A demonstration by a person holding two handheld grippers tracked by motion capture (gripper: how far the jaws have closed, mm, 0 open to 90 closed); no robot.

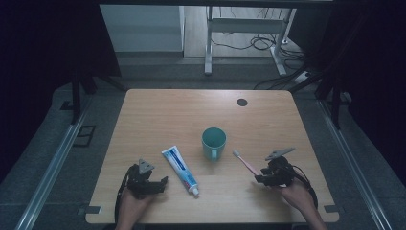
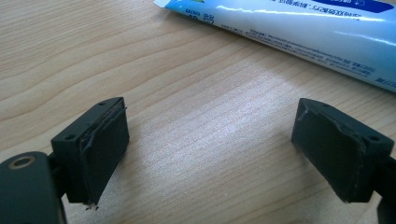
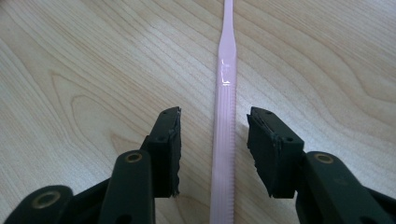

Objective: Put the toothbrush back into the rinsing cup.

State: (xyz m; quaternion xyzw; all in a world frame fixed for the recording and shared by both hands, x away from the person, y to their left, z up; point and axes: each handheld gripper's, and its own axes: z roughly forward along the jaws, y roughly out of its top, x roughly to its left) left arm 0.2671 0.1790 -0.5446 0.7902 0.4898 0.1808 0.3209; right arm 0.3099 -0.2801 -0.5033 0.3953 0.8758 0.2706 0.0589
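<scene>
A pink toothbrush (image 1: 245,162) lies flat on the wooden table (image 1: 158,115), right of a teal mug (image 1: 213,142). My right gripper (image 1: 259,177) rests low over its handle end. In the right gripper view the handle (image 3: 226,84) runs between the jaws of the right gripper (image 3: 214,140), which stand apart with a gap on each side, so it is open. A blue and white toothpaste tube (image 1: 180,170) lies left of the mug, cap toward the front edge. My left gripper (image 1: 162,183) sits just left of it, open (image 2: 210,144), with bare wood between the pads; the tube (image 2: 299,32) lies beyond them.
A dark round cable hole (image 1: 242,102) sits near the table's far edge. Beyond the table stand a white desk frame (image 1: 239,28) and loose cables on the floor. Metal rails run along both sides of the table.
</scene>
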